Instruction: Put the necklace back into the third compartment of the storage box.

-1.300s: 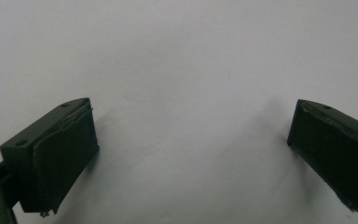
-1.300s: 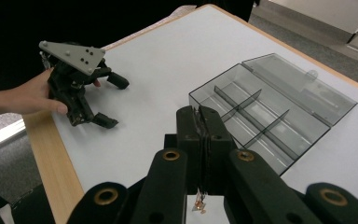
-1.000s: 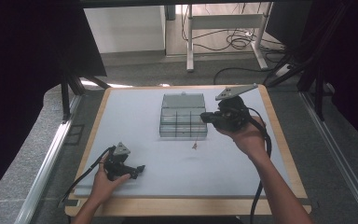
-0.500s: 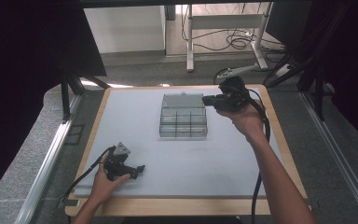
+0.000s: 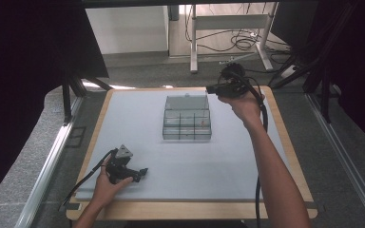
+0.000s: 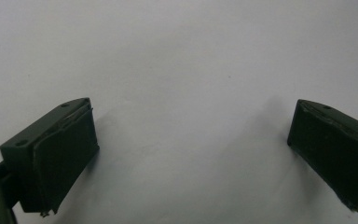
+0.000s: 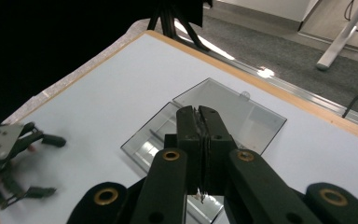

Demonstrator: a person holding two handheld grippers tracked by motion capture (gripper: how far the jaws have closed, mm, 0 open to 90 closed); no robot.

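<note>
A clear plastic compartment box (image 5: 187,124) sits in the middle of the white mat, its lid (image 5: 186,102) swung open and lying back. My right gripper (image 5: 210,89) hovers by the lid's far right corner, pointing left, jaws shut with nothing visible between them. In the right gripper view the shut gripper (image 7: 200,119) hangs over the box (image 7: 142,142) and its lid (image 7: 242,109). My left gripper (image 5: 141,174) rests on the mat at the front left. In the left gripper view its jaws stand wide apart over bare mat, so this gripper (image 6: 191,140) is open.
The mat (image 5: 247,156) lies on a wooden-edged table (image 5: 290,147). A cable (image 5: 261,142) trails from the right gripper along the forearm. Beyond the far edge are floor, a desk frame (image 5: 228,23) and loose cables. Dark curtains flank both sides.
The right hand has carried its shut gripper away from the person, from beside the box's right edge to the lid's far right corner, rising slightly. The left gripper has stayed put.
</note>
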